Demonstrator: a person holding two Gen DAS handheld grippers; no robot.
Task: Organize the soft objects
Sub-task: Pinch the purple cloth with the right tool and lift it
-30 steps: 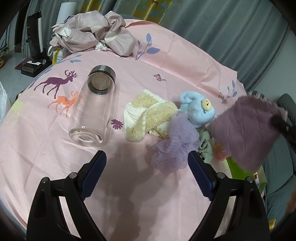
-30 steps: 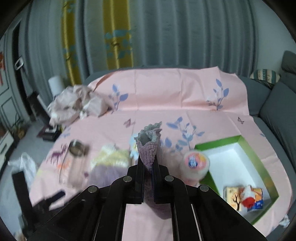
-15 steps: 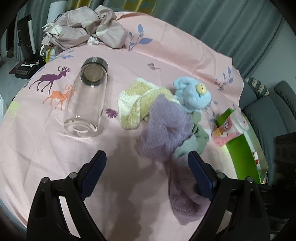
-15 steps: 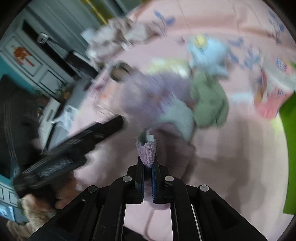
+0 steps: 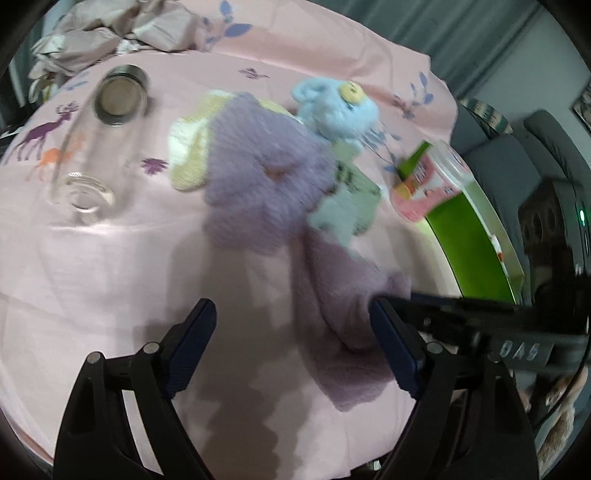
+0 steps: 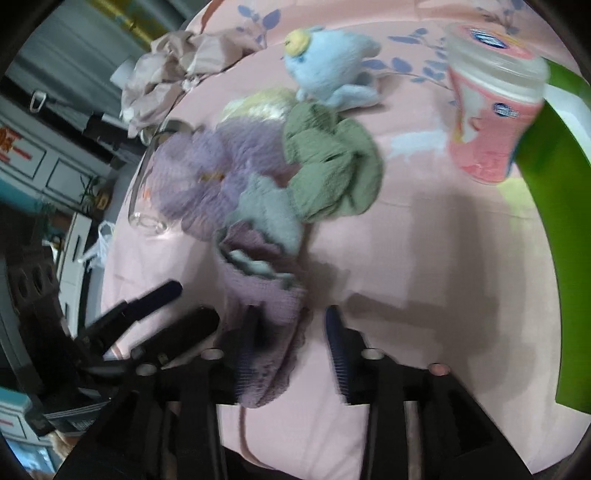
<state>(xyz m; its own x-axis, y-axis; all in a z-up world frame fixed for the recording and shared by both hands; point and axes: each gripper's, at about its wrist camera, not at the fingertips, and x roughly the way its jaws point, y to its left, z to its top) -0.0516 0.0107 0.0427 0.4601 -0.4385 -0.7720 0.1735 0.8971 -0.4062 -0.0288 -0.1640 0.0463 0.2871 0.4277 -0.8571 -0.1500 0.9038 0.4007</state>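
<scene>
the right tongs [image 6: 293, 332] hang low over the pink sheet [image 6: 424, 288] with their jaws parted and nothing pinched between them. the purple cloth [image 6: 266, 295] lies flat on the sheet with its near end in the gap between the two fingers, close against the left-hand finger; motion blur hides whether it touches that finger. the left tongs [image 5: 291, 332] are spread wide and grasp nothing, their two blue pads held above bare sheet, with the purple cloth [image 5: 343, 295] lying just beside the right-hand pad. the right tongs [image 5: 399, 301] reach in from the right edge of the left camera's picture, with their tip at that same cloth.

past the purple cloth sits the heap of soft things. a pale grey cloth [image 6: 269, 214] rests on the far end of the purple cloth, a green cloth [image 6: 328, 162] bunches beside it, and a purple mesh puff [image 5: 258, 166] lies next to them. behind the puff is a yellow and white towel [image 5: 188, 147], and a light blue plush toy [image 5: 336, 107] lies at the back of the heap.

a clear glass bottle [image 5: 99, 136] lies on its side on the sheet, apart from the heap. a pink plastic jar [image 6: 491, 107] stands against the corner of a green box [image 6: 554, 206]. a crumpled beige cloth [image 5: 110, 33] sits at the far edge of the sheet.
</scene>
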